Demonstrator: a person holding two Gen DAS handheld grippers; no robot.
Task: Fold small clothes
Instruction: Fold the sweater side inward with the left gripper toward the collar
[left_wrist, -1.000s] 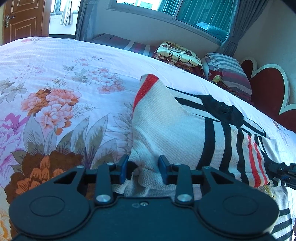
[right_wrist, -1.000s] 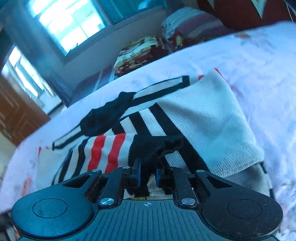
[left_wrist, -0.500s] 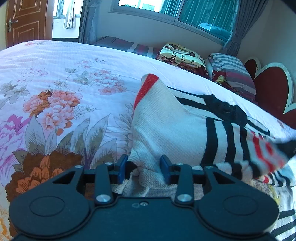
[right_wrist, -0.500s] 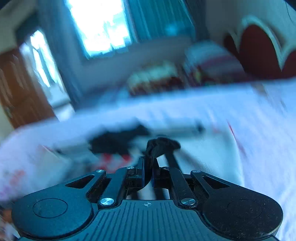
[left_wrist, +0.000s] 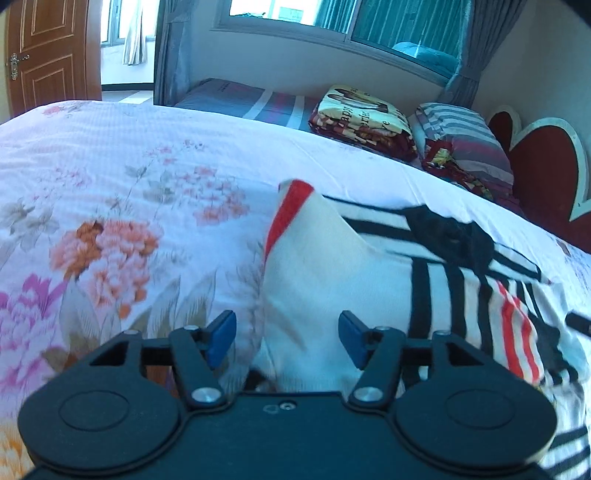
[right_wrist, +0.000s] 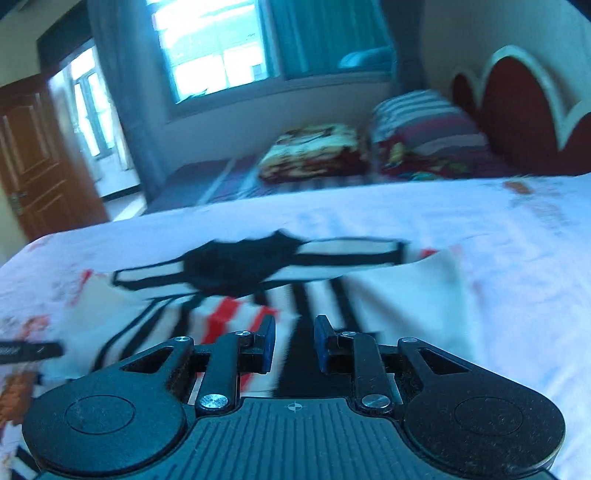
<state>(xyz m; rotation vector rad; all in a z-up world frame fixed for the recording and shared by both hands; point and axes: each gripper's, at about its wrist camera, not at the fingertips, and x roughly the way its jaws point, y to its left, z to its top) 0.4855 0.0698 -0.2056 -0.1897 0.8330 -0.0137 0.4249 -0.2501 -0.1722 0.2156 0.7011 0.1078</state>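
Note:
A small cream knit top (left_wrist: 332, 273) with black and red stripes and a black collar (left_wrist: 454, 236) lies on the bed, its sides folded in. My left gripper (left_wrist: 287, 336) hovers over the near left edge of the fold. Its jaws are opening, and the cloth lies below them without touching the blue pads (left_wrist: 221, 334). In the right wrist view the same top (right_wrist: 406, 295) spreads ahead, with its collar (right_wrist: 236, 266) at the middle. My right gripper (right_wrist: 295, 339) is just above the striped part, jaws opening a narrow gap, with nothing pinched.
The bed's floral sheet (left_wrist: 110, 229) stretches to the left. At the head end lie a folded printed blanket (left_wrist: 364, 118) and a striped pillow (left_wrist: 465, 144) by a red heart-shaped headboard (left_wrist: 543, 173). A wooden door (left_wrist: 48, 55) stands far left.
The left jaws have widened and let go of the cream fold. The right gripper has released the black cloth it pinched, rolled level and lifted a little; the folded part now lies flat.

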